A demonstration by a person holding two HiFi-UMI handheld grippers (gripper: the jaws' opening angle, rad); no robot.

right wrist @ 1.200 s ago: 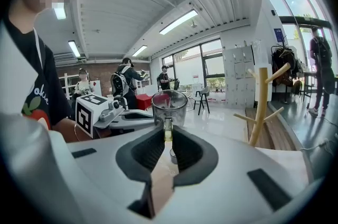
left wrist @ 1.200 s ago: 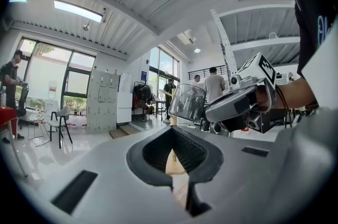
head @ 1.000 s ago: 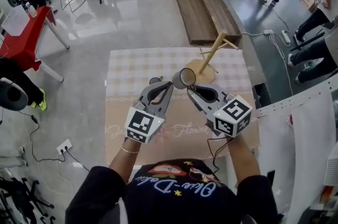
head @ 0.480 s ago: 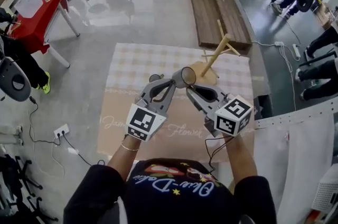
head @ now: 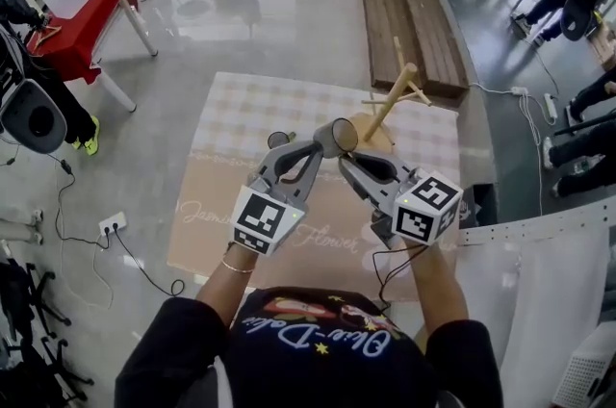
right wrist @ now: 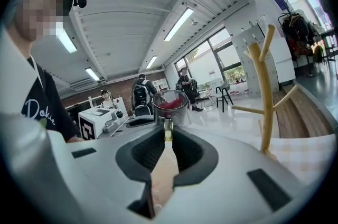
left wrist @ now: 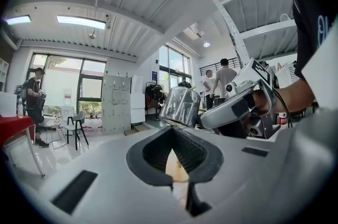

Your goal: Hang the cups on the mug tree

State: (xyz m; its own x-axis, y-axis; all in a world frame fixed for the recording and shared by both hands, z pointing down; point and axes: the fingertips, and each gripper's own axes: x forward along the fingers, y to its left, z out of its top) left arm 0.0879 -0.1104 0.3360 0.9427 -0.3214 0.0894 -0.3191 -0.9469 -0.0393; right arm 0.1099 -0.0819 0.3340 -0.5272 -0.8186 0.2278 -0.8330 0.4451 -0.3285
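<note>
A shiny metal cup [head: 336, 138] hangs in the air over the table, its mouth towards the head camera. My right gripper [head: 341, 158] is shut on the cup's handle; in the right gripper view the cup [right wrist: 170, 104] sits just past the fingertips [right wrist: 168, 130]. My left gripper [head: 314, 148] is shut and holds nothing, its tips close beside the cup [left wrist: 180, 105] on its left. The wooden mug tree [head: 393, 100] stands on the far right of the checked cloth, with bare pegs, and rises to the right in the right gripper view [right wrist: 266, 92].
The table [head: 241, 122] carries a checked cloth at the back and a tan printed mat in front. A long wooden bench [head: 404, 12] lies beyond it. A red table [head: 82, 21] and chairs stand at the left, people at the edges, cables on the floor.
The head view has shifted, so the table sits higher and further right. My left gripper has edged slightly towards the cup. The right gripper still holds the cup in about the same place.
</note>
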